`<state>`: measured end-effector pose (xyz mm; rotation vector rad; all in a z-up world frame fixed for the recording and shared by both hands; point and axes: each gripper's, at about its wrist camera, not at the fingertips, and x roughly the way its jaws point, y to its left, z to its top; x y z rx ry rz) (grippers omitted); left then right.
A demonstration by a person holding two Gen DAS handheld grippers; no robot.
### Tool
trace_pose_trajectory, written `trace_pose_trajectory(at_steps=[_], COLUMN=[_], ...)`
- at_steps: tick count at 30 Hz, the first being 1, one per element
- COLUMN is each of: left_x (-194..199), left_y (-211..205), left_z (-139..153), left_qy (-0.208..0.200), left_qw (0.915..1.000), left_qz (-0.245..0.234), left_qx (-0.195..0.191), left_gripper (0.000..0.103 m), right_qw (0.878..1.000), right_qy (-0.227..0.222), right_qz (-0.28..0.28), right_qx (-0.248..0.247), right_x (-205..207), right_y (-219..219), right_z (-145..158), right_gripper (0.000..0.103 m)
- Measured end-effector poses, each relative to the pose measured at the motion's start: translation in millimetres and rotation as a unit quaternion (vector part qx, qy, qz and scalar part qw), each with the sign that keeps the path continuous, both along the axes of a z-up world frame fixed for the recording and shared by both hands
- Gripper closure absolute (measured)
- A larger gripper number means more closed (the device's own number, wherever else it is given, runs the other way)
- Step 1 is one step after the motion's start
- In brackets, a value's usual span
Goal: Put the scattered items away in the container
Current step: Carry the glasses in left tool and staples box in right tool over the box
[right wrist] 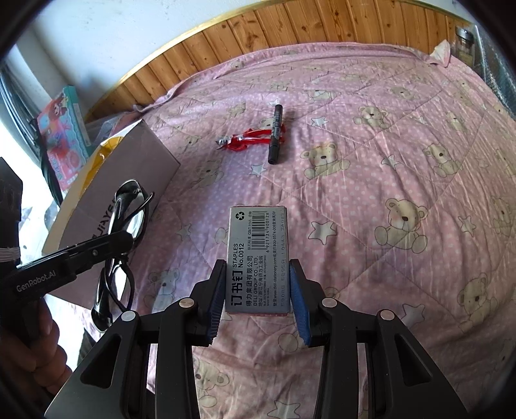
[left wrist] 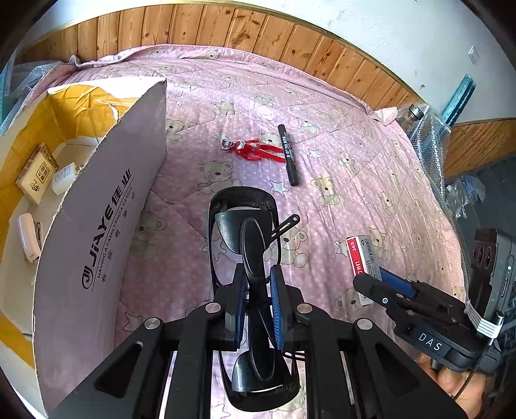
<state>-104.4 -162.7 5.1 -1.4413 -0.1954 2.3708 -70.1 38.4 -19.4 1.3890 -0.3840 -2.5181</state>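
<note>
My left gripper (left wrist: 258, 290) is shut on black sunglasses (left wrist: 245, 222), held up above the pink bear quilt just right of the cardboard box (left wrist: 96, 225). The same sunglasses (right wrist: 129, 209) and left gripper (right wrist: 122, 240) show at the left of the right wrist view. My right gripper (right wrist: 256, 290) is shut on a grey staples box (right wrist: 258, 258), lifted over the quilt; in the left wrist view that staples box (left wrist: 362, 258) sits in the right gripper (left wrist: 375, 278). Red pliers (left wrist: 254, 150) and a black marker (left wrist: 288, 154) lie together on the quilt farther off.
The open box holds a tan carton (left wrist: 37, 172), a small white pack (left wrist: 64, 177) and a pale stapler (left wrist: 29, 238). A wooden headboard (left wrist: 225, 29) runs behind the bed. A glass jar (left wrist: 412, 117) and bubble wrap (left wrist: 432, 154) sit at the bed's right edge.
</note>
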Motion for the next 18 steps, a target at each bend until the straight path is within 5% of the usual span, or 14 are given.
trace_pose_trajectory(at_steps=[18], left_x=[30], left_y=[2], left_z=[36], left_qy=[0.04], left_qw=[0.9992], left_qz=[-0.007], left_qx=[0.005], left_gripper=[0.088], right_qw=[1.0], right_qy=[0.023], right_qz=[0.013], right_qx=[0.0], right_x=[30], right_y=[-10], right_z=[22], right_gripper=[0.064])
